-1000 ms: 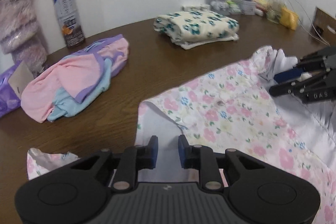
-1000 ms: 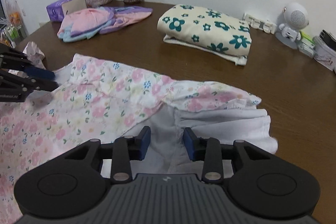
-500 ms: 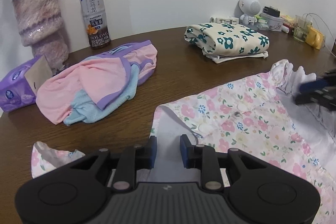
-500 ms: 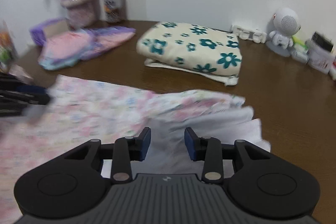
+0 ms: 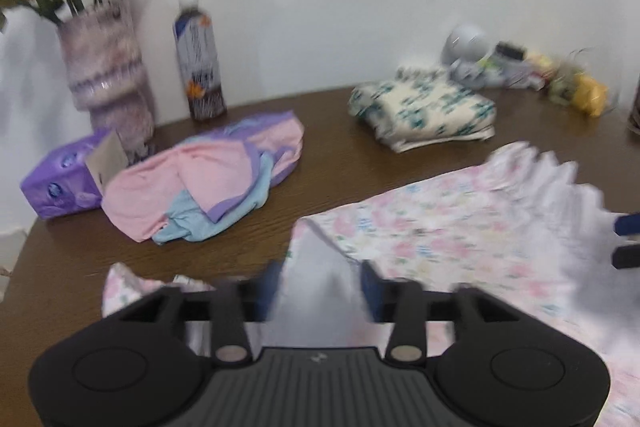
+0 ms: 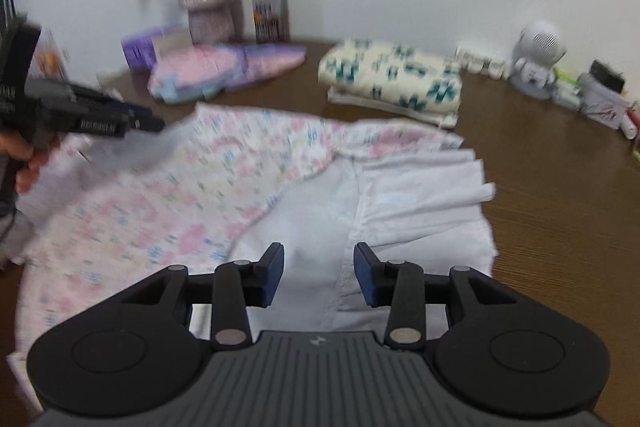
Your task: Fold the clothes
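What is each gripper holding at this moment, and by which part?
Nothing, apparently. Both the left gripper and right gripper have just been opening; the floral garment lies between each pair of jaws, its white lining side there, with the pads apparently clear of it.

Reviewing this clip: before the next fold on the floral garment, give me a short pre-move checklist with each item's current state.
1. Left hand-held gripper released: ok; jaws have just been opening, white cloth stands between them, pads apart.
2. Right hand-held gripper released: ok; jaws have just been opening, fabric lies beneath, unpinched.
3. Floral garment lying flat: not ok; white lining is bunched and pleated.
4. Folded flower-print stack apart from the garment: ok.
5. Pink and blue pile apart from the garment: ok.
6. Image sharpness for fine placement: not ok; both views blurred.
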